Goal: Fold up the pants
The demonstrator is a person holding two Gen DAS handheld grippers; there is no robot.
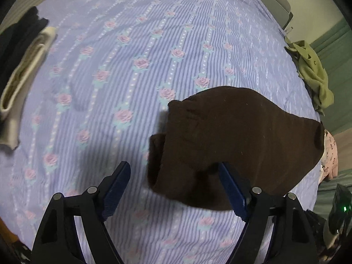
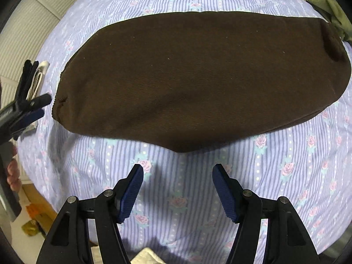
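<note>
Pants, dark brown, lie folded into a long flat band across the bed sheet, which is lilac-striped with pink roses. No label, brand or writing readable on any item. Right gripper: jaws apart, nothing between them, just short of the near pants edge. Left gripper: jaws apart over the pants end, right pad at the cloth edge; contact cannot be told. Folded cream and black clothes lie well apart. Olive garment at sheet edge.
</note>
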